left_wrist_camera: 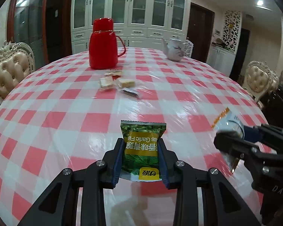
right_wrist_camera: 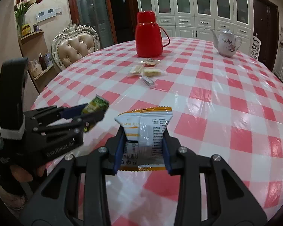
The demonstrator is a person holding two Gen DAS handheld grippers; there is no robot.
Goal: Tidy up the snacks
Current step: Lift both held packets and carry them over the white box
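Now the left gripper is closed on a green snack packet, pressed between its blue pads with the top edge sticking out past the fingertips. Likewise the right gripper clamps a white and orange packet. Both hang above the checked tablecloth, well before the red thermos. Four small snacks lie just before the thermos, with wide bare cloth around them; a white teapot stands to the thermos's right.

Ceiling spotlights glare off the glossy tablecloth; edges bend.

Right tongs clamp white-orange snack packet; left tongs grip green packet.
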